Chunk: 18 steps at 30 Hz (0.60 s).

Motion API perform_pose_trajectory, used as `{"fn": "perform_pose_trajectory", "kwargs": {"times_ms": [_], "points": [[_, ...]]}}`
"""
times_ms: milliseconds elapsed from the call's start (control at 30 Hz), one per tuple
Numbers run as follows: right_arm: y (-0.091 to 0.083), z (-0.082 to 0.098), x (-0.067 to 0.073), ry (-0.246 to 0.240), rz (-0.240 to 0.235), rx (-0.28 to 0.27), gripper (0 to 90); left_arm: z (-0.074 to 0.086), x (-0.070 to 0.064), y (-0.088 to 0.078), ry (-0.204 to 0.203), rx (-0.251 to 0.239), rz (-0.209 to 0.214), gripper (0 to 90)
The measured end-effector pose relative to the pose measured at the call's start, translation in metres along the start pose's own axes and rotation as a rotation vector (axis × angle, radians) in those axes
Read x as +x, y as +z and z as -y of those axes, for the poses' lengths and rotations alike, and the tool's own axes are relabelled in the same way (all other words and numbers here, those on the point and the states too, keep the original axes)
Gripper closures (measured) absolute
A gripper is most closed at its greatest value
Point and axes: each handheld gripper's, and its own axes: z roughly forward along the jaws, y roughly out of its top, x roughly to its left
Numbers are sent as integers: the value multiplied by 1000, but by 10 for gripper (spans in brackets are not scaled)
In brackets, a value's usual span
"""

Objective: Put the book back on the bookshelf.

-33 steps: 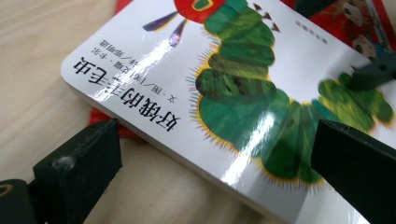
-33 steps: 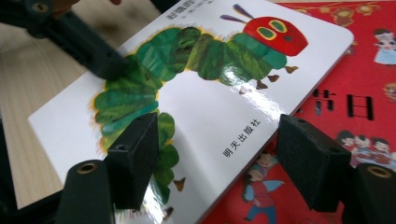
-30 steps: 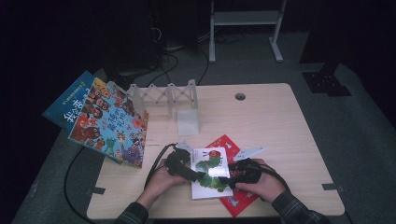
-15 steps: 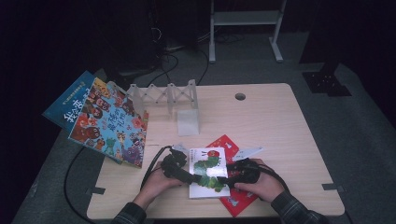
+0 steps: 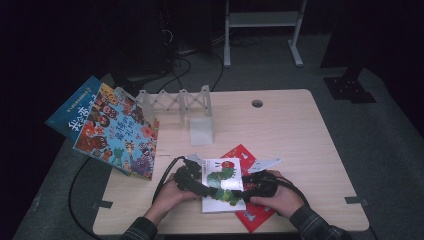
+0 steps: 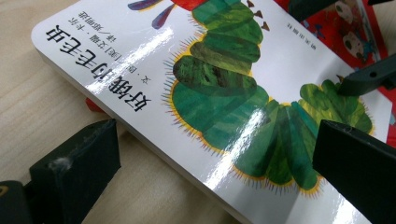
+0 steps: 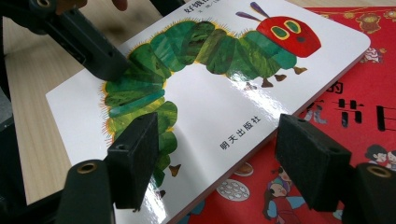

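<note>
1. Looking down on the wooden table [image 5: 300, 130] first; a rack [image 5: 175, 102] of white dividers stands at its far side, two picture books [image 5: 117, 127] lean off its left edge, and the action sits at the near edge, right in front of the person.

2. Lying there is the caterpillar book [image 5: 221, 182], white cover up, resting on top of a red book [image 5: 252, 216] and part-way across it; in the right gripper view [image 7: 219, 107] its long right edge overhangs the red cover.

3. Judging how it handles: thick board pages and rounded corners, so it looks stiff and fairly light, nothing fragile; the cover is glossy, with lamp glare streaking across it, so flat pads could slide; the sound hold is across an edge, one jaw over the cover and one under, and the overhanging edge offers room for that.

4. Left hand [image 5: 167, 197] now, coming in low from the book's left side; the left gripper [image 6: 219, 186] is open, one jaw on the bare table beside the edge and the other over the cover, and nothing is pinched.

5. Right hand [image 5: 280, 200] mirrors it from the right; the right gripper [image 7: 217, 163] stands wide too, straddling that overhanging edge; its pads are clear of the cover, so no grip yet.
</note>
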Motion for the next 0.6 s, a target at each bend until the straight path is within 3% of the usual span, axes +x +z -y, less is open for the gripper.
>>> {"fn": "perform_pose_trajectory", "kwargs": {"times_ms": [133, 267, 600], "points": [[-1, -1, -1, 22, -7, 2, 287, -4, -1, -8, -11, -52, 21, 0], [-3, -1, -4, 45, -21, -3, 283, -10, -4, -14, 8, -98, 26, 0], [-4, -1, -5, 58, -16, 1, 278, -19, -8, -16, 26, -151, 30, 0]]}}
